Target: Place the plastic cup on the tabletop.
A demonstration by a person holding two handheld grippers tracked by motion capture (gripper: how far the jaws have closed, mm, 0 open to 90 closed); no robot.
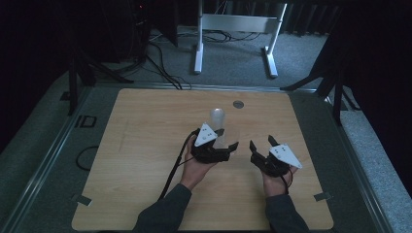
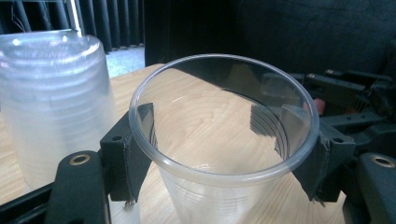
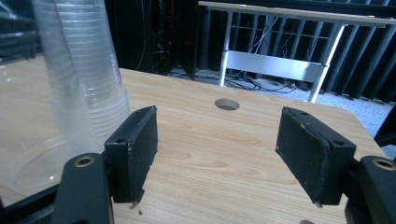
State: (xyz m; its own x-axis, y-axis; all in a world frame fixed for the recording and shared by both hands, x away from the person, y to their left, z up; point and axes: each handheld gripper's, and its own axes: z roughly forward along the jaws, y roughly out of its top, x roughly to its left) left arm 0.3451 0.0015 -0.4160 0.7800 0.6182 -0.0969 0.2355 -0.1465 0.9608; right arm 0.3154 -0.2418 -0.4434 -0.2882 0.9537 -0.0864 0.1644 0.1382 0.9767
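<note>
Near bench centre, left hand-held gripper point(image 2: 224, 154) clamps a single clear cup point(image 2: 224, 135) upright by its rim, pads pressing both sides. Stack of nested cups point(image 2: 51, 102) stands just beside it at 10 o'clock in the left gripper view. Right hand-held gripper point(image 3: 217, 149) is spread wide, holding nothing. Step judged: one cup separated, awaiting placement. Next move calls for carrying it clear of the stack and setting it on the bench point(image 1: 145, 145).
</note>
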